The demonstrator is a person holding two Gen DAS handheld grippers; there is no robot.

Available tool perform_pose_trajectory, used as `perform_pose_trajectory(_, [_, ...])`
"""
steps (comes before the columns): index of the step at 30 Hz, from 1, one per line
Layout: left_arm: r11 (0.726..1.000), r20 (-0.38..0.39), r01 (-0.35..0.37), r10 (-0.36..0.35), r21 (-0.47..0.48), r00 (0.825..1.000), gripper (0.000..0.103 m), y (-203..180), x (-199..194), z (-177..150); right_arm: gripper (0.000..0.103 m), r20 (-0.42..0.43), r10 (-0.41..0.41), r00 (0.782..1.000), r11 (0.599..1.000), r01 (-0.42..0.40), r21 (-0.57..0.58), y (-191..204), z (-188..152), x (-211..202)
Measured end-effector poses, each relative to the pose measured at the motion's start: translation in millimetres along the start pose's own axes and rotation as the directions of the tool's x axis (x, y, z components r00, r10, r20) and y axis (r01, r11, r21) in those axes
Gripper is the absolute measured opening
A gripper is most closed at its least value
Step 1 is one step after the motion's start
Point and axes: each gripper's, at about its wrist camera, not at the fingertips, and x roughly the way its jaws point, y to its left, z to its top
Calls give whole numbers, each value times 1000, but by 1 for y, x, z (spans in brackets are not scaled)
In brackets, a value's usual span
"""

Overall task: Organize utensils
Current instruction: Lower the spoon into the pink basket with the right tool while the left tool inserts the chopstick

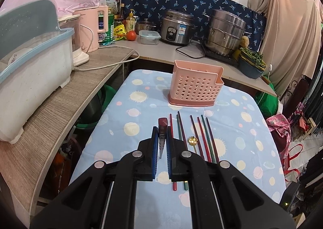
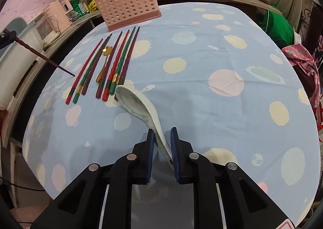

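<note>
L gripper [image 1: 161, 138] clamped on 1 dark-red chopstick [image 1: 162, 128]. R gripper [image 2: 162, 142] narrow gap, ceramic spoon [image 2: 139, 105] handle btwn pads, touching both.

Table [image 2: 201, 63] under a pale blue spotted cloth [image 2: 232, 107]. Directly on it: pink holder [image 2: 129, 4] upright at the far edge, seven chopsticks [image 2: 113, 63] in a row, gold spoon [image 2: 104, 61] among them.

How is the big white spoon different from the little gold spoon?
The white spoon is much bigger and wider; the gold spoon is thin with a flower-shaped end. The white spoon sits tilted between the right hand-held gripper jaws; the gold spoon lies flat among the chopsticks. Both are over the blue cloth.
</note>
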Motion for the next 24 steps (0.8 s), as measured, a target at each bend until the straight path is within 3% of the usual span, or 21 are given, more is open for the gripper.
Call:
perform_pose_trajectory(9, [1000, 5, 4, -4, 3, 1000, 7, -2, -5, -4, 8, -16, 5, 1000, 1000, -5, -2, 11, 3, -16])
perform_pose_trajectory(17, [1000, 53, 8, -9, 16, 999, 7, -6, -12, 18, 8, 23, 23, 999, 1000, -24, 17, 18, 50, -43])
perform_pose_trajectory(24, [999, 113, 34, -37, 23, 993, 7, -13, -14, 63, 8, 104, 58, 993, 998, -60, 23, 22, 106, -57])
